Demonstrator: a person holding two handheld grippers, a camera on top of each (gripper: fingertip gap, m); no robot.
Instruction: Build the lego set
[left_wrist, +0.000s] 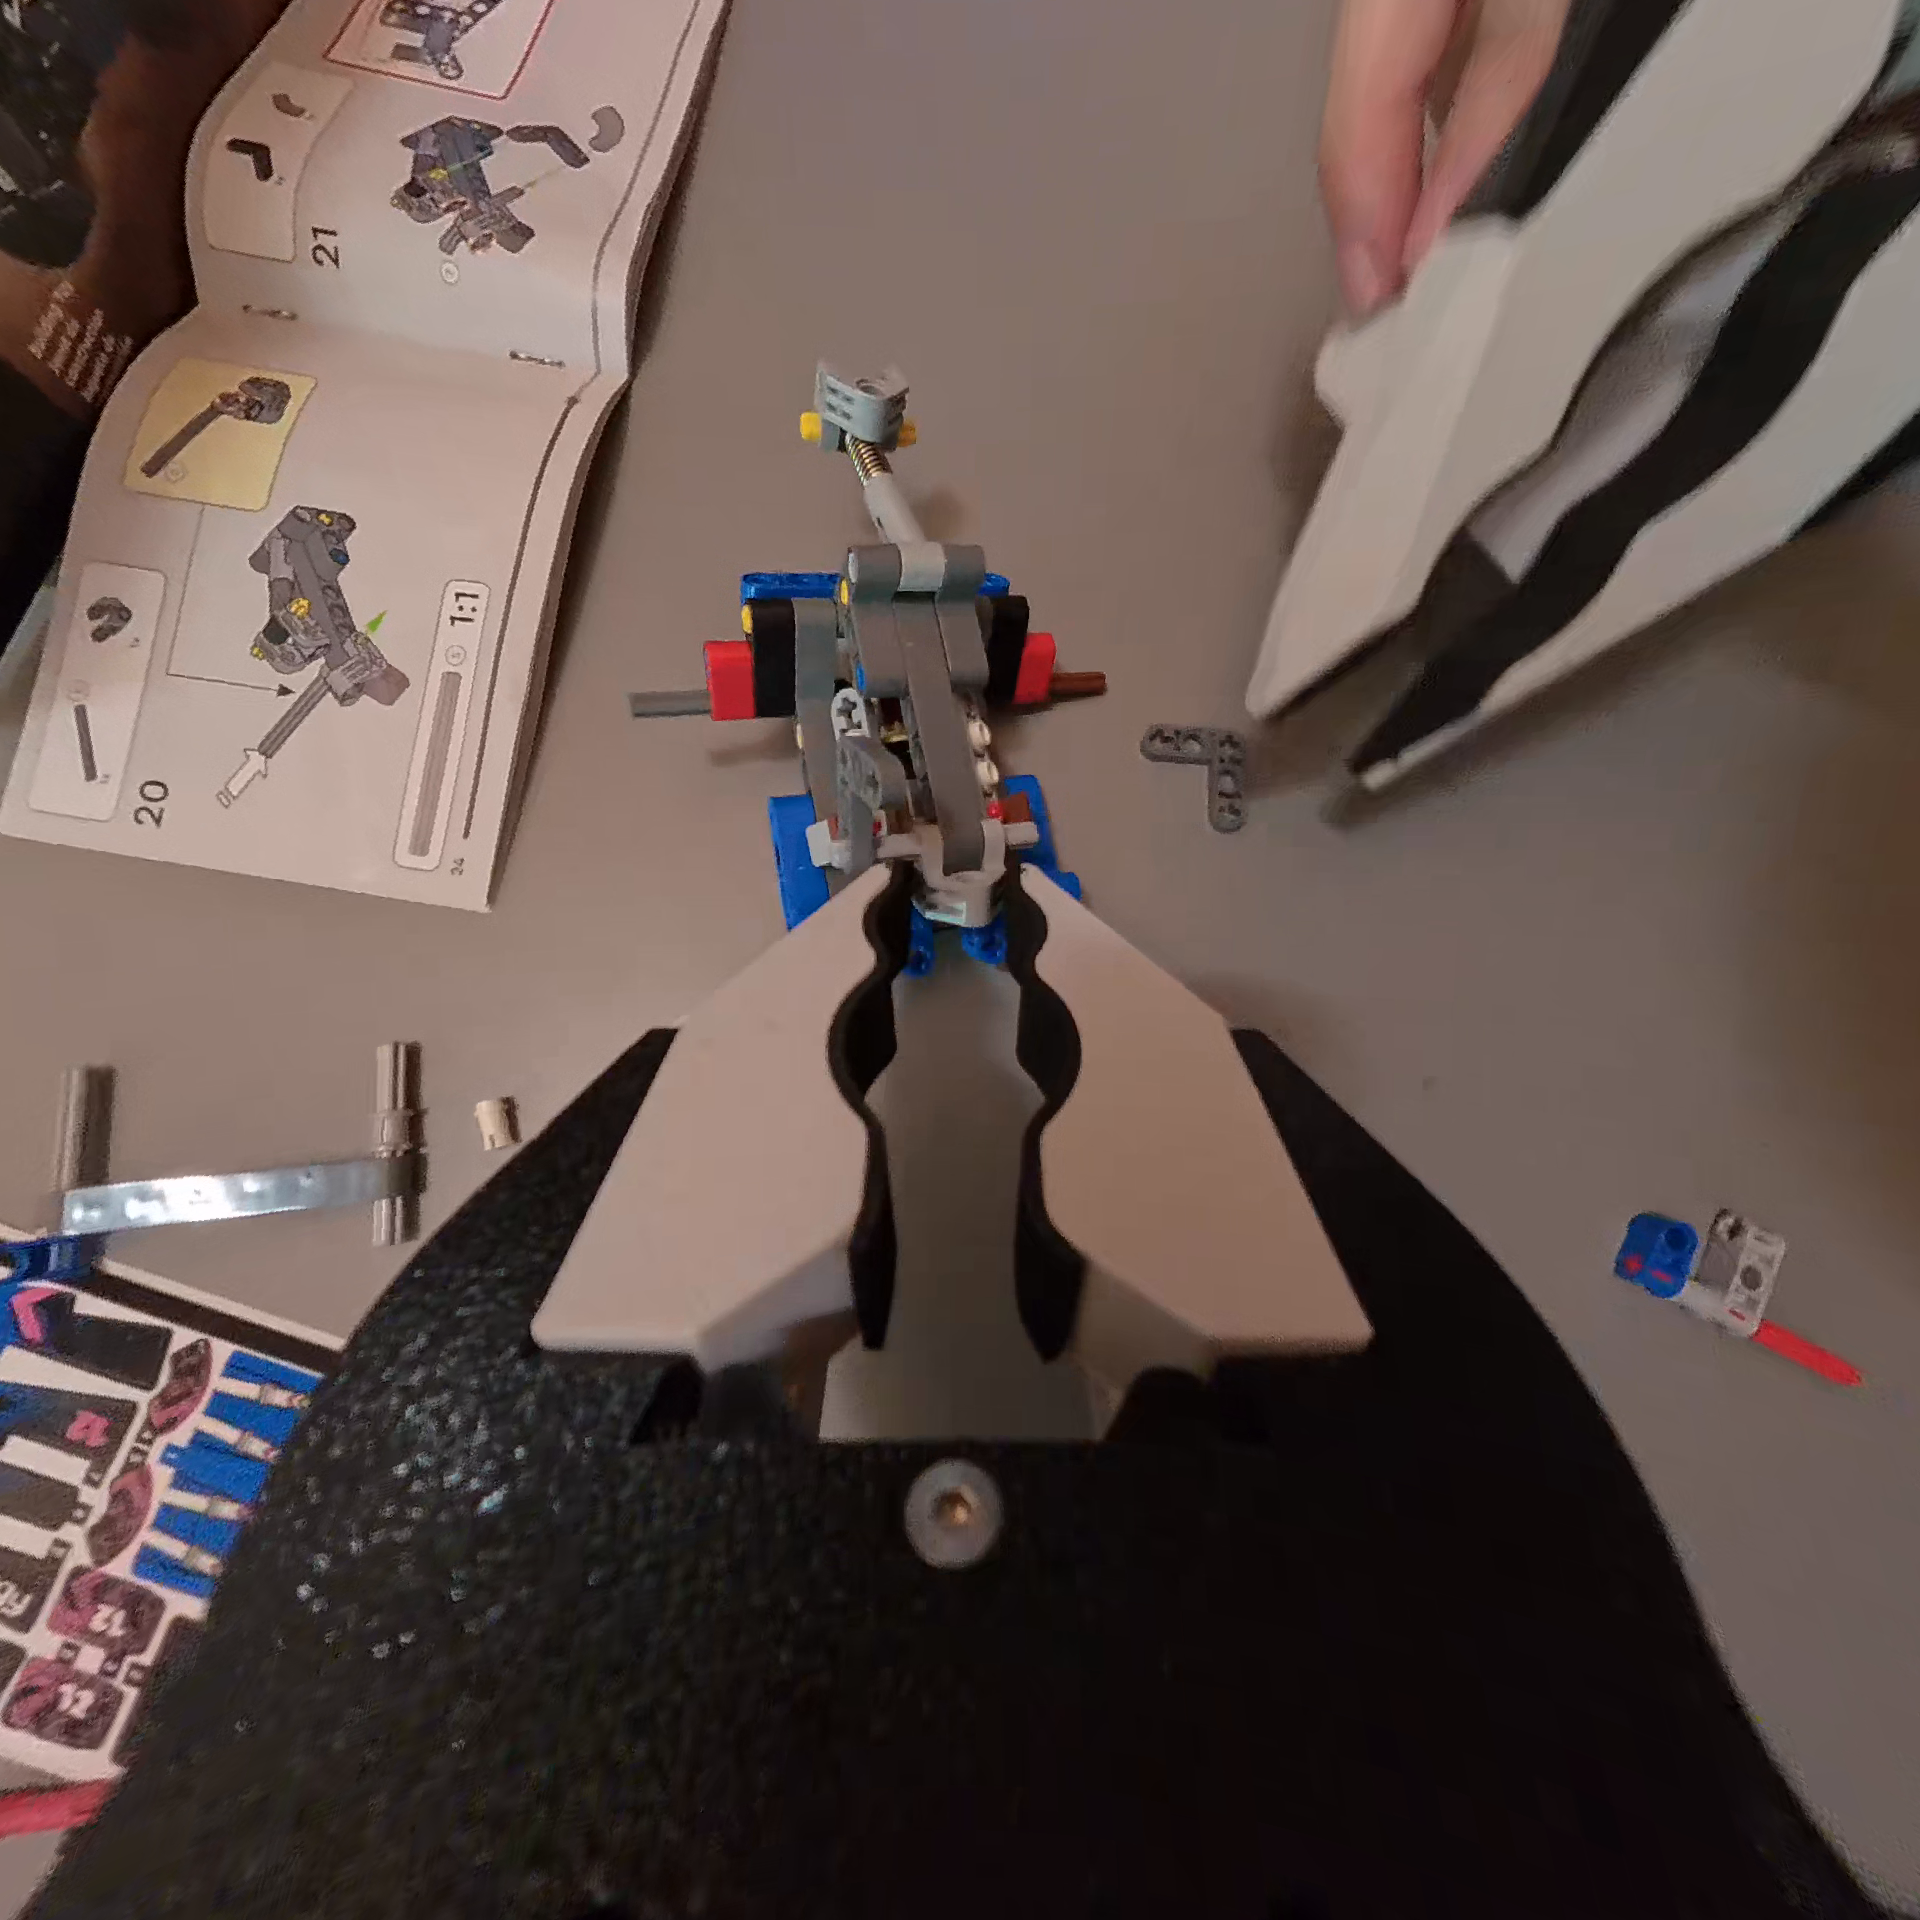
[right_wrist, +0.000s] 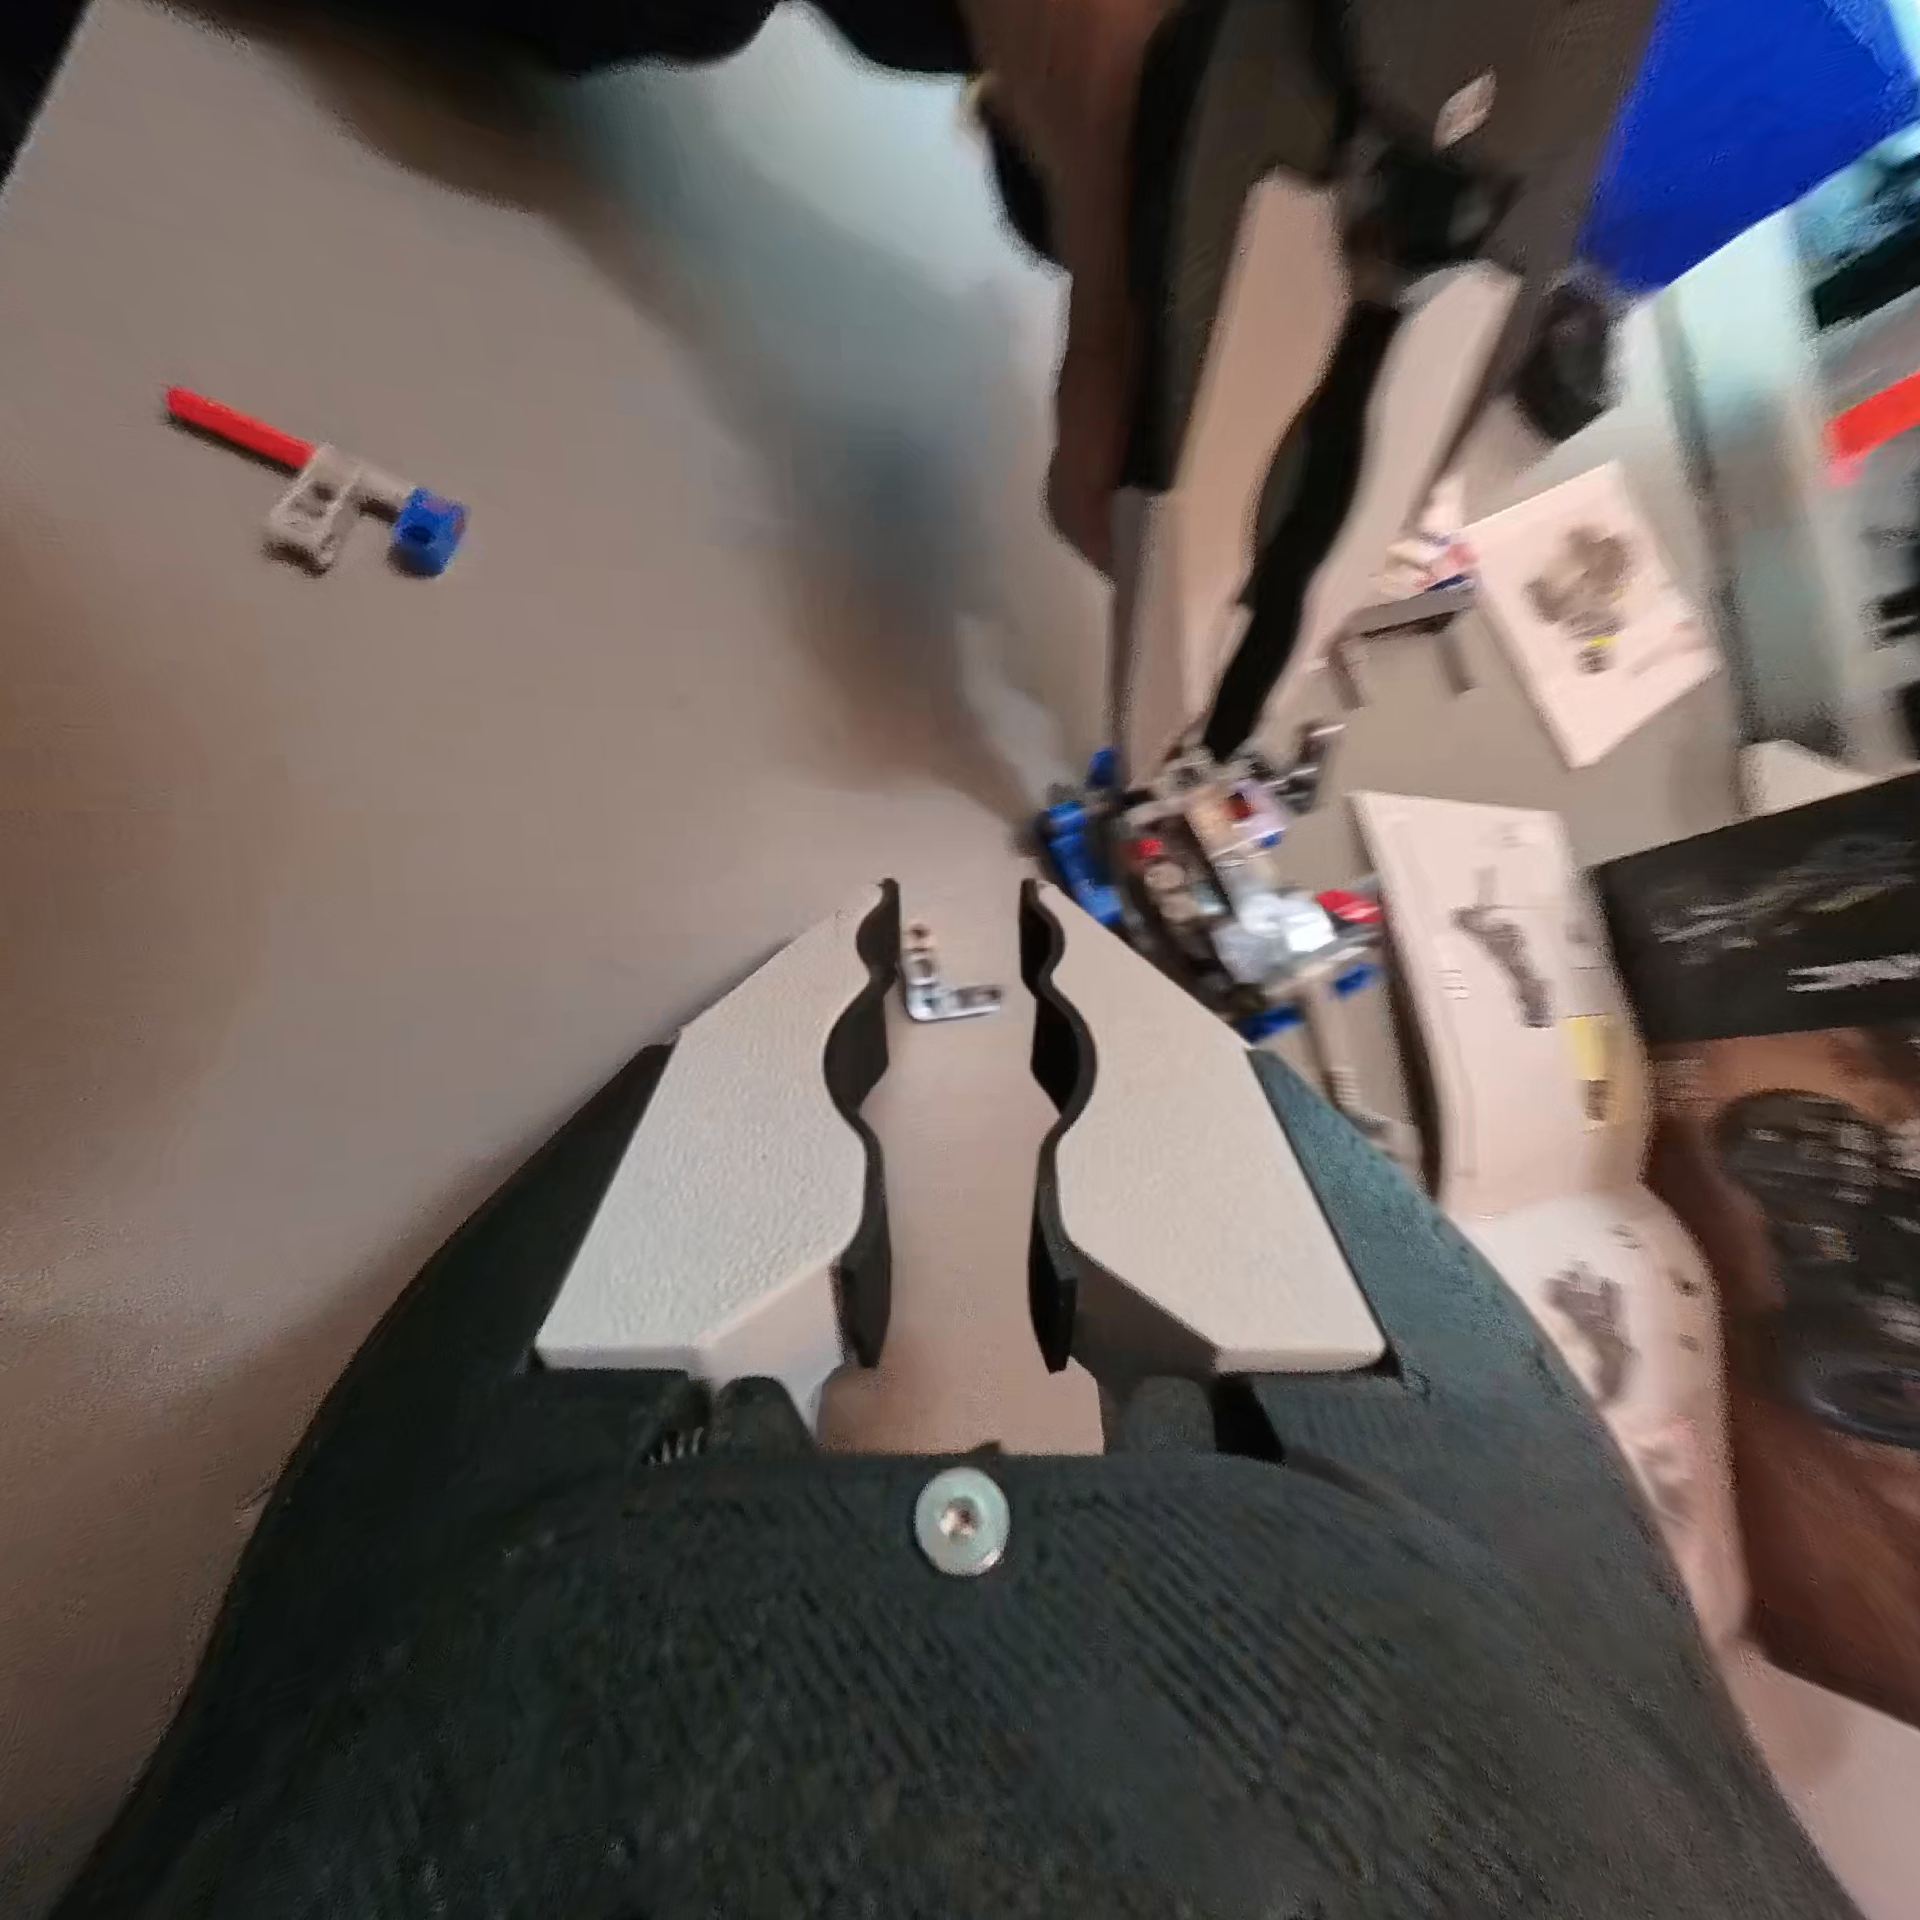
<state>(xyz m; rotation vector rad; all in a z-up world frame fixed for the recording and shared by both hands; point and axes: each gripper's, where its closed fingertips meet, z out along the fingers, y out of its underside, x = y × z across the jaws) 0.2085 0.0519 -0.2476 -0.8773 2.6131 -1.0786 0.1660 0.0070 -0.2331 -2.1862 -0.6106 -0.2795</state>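
- The left gripper (left_wrist: 951, 894) reaches forward and low, its fingertips (left_wrist: 831, 914) clamped on the near end of a brick model (left_wrist: 894, 707).
- The right gripper (right_wrist: 958, 904) hovers tilted, jaws parted with nothing between the pads.
- A hand (left_wrist: 1403, 145) steadies it.

You can see printed numerals and a scale mark on the open instruction booklet (left_wrist: 343, 499) at upper left, numerals on the sticker sheet (left_wrist: 104, 1507) at lower left, and blurred pale lettering on the dark box (left_wrist: 62, 343) at the left edge.

Hobby table (left_wrist: 1039, 208): instruction booklet (left_wrist: 343, 468), brick parts (left_wrist: 1195, 769)
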